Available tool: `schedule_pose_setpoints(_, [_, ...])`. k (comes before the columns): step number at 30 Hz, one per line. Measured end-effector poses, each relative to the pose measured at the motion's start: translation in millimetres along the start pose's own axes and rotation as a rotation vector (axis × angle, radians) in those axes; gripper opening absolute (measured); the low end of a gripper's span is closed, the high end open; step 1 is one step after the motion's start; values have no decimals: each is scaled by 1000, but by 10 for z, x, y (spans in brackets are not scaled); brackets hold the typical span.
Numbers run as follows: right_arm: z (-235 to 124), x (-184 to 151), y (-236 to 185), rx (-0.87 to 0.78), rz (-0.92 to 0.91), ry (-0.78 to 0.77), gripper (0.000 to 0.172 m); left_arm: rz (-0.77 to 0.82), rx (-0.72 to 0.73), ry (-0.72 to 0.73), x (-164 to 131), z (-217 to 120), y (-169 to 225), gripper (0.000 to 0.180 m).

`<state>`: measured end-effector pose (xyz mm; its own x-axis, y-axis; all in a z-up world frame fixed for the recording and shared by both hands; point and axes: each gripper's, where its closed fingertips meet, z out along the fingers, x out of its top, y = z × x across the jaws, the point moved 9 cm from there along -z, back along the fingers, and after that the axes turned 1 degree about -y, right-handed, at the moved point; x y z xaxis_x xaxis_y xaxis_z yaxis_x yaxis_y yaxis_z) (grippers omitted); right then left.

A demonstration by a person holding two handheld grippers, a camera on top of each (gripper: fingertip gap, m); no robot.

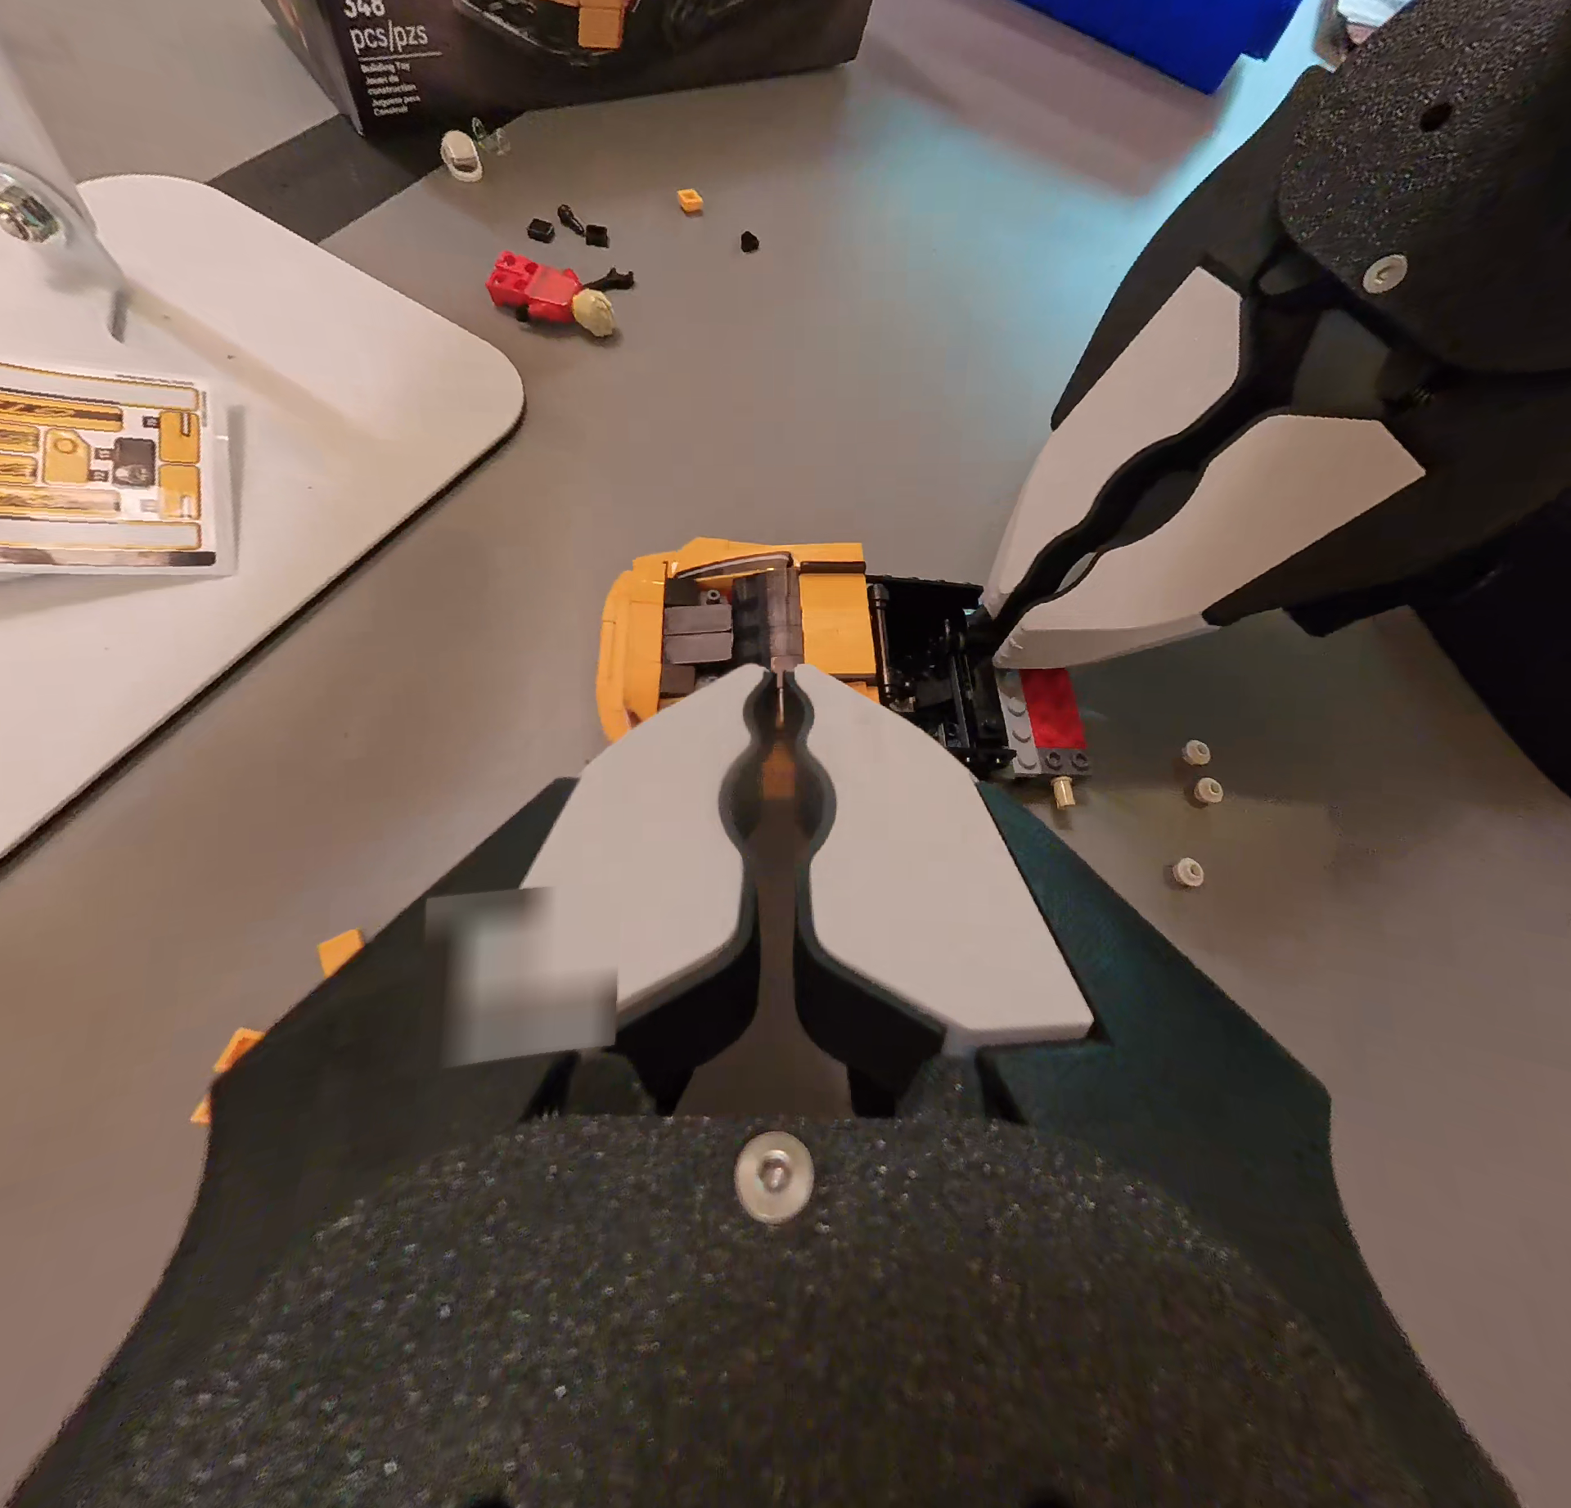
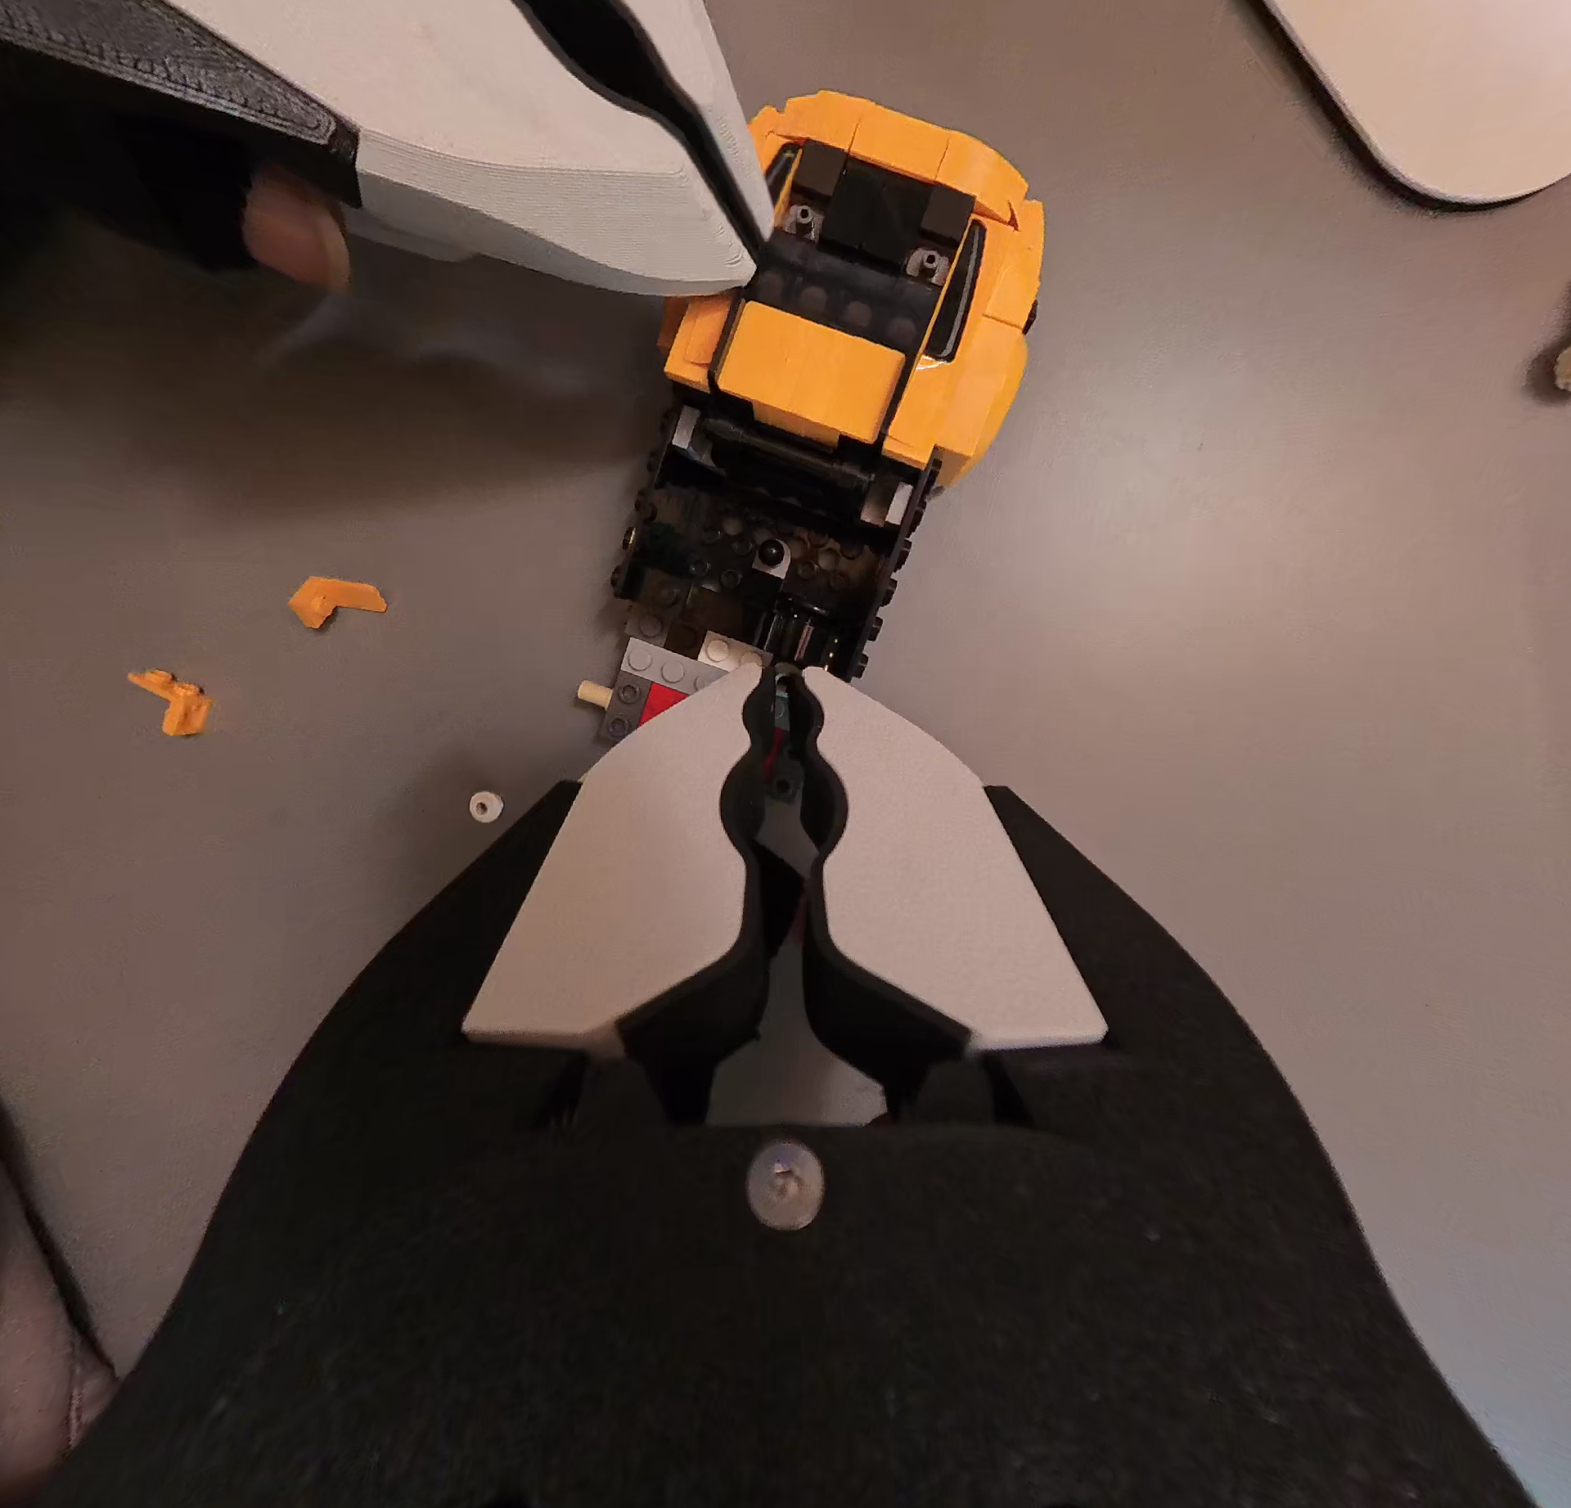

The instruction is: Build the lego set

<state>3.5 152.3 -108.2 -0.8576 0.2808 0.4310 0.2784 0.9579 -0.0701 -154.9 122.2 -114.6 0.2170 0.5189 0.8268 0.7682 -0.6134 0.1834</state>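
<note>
A partly built yellow toy-brick car (image 1: 837, 617) lies on the grey table, with its black chassis (image 2: 765, 549) open at the rear and a red and grey plate at the tail. My left gripper (image 1: 778, 678) is shut, its tips pinching the thin edge of the car's dark windscreen piece (image 1: 765, 609). It also shows in the right wrist view (image 2: 752, 253) at the windscreen's corner (image 2: 833, 294). My right gripper (image 2: 782, 675) is shut on the chassis's black rear edge. It also shows in the left wrist view (image 1: 996, 630), reaching in from the right.
A toy set box (image 1: 595, 30) stands at the back. A red minifigure (image 1: 552, 294), small black parts (image 1: 578, 226) and a yellow tile (image 1: 690, 200) lie before it. A white board (image 1: 297, 345) with a sticker sheet (image 1: 102, 472) is on the left. White studs (image 1: 1200, 790) and orange pieces (image 2: 336, 600) lie near the car. Spacing between my two grippers at the tips: around 8 cm.
</note>
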Motion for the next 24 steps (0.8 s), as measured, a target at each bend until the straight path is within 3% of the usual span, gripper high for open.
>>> schedule_pose_setpoints(10, [10,-11,63,68,74,8,4,3,17,8,-6,-1,-14,3])
schedule_pose_setpoints(13, [14,-54,78,91,103,76,3,-7,15,-12,10,-37,-43,28])
schedule_pose_setpoints(15, [-1,-90,119,137,175,124,3,-19,21,20,18,-69,-67,30])
schedule_pose_setpoints(24, [8,-223,100,140,176,223,2,-23,-44,18,-10,16,-56,51])
